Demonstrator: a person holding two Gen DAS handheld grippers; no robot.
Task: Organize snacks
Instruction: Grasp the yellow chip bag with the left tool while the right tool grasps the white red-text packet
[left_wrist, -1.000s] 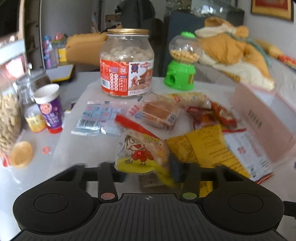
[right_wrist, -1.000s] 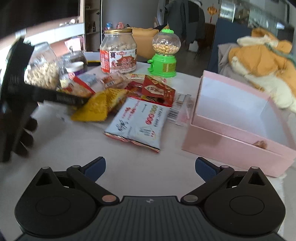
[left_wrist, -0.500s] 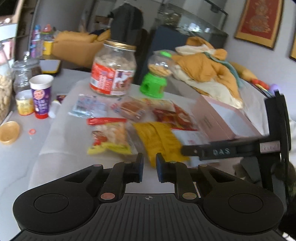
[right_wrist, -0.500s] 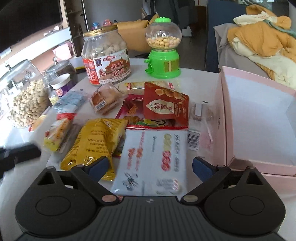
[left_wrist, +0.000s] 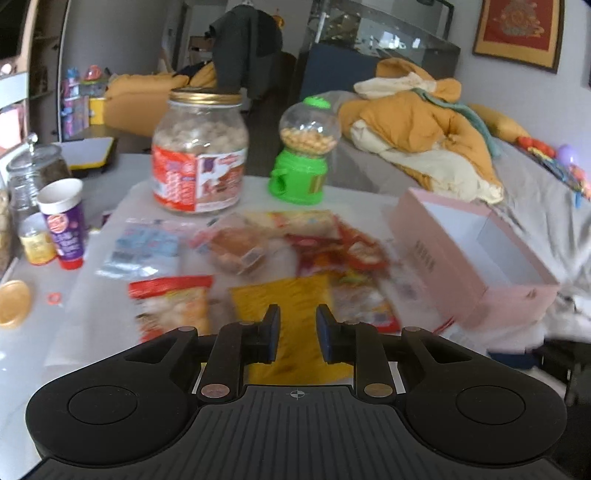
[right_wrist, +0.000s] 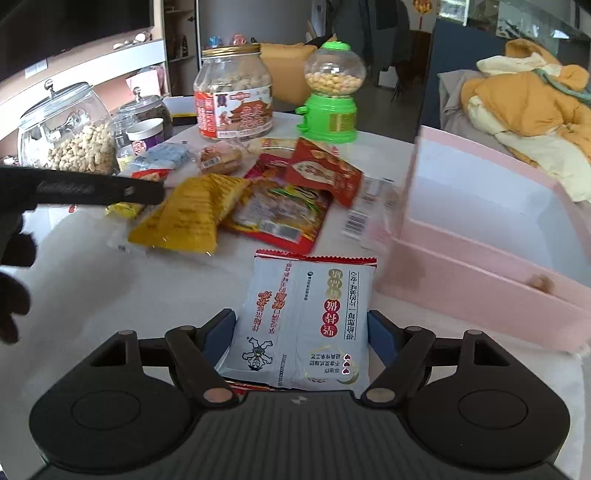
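The white table (right_wrist: 110, 280) carries everything, and the biggest thing on it is the open pink box (right_wrist: 491, 236), standing at the right side with its white inside showing and a small brown bit against its front wall. Behind the snack pile stand a large peanut jar with a gold lid and red label (right_wrist: 233, 96), a green gumball dispenser (right_wrist: 334, 94) to its right, and at the left a round glass jar of peanuts (right_wrist: 66, 129) with a smaller glass jar (right_wrist: 146, 110) and a purple cup (right_wrist: 147, 136) beside it. The pale blue-grey snack packet (right_wrist: 303, 321) lies flat between the two fingers of the right gripper (right_wrist: 301, 334); the jaws are spread about as wide as the packet, each blue pad right at one of its long edges, though whether they press on it cannot be told. Just ahead of it lie a yellow packet (right_wrist: 188, 218), a red-edged clear packet (right_wrist: 280, 214), a red chip bag (right_wrist: 321, 171) leaning on that, a wrapped bun (right_wrist: 218, 158) and a light blue packet (right_wrist: 162, 160). The left gripper (left_wrist: 295, 338) hovers over the yellow packet (left_wrist: 291, 306) with its fingers only a little apart and nothing between them; a red and yellow packet (left_wrist: 171, 306) lies just to its left, blurred
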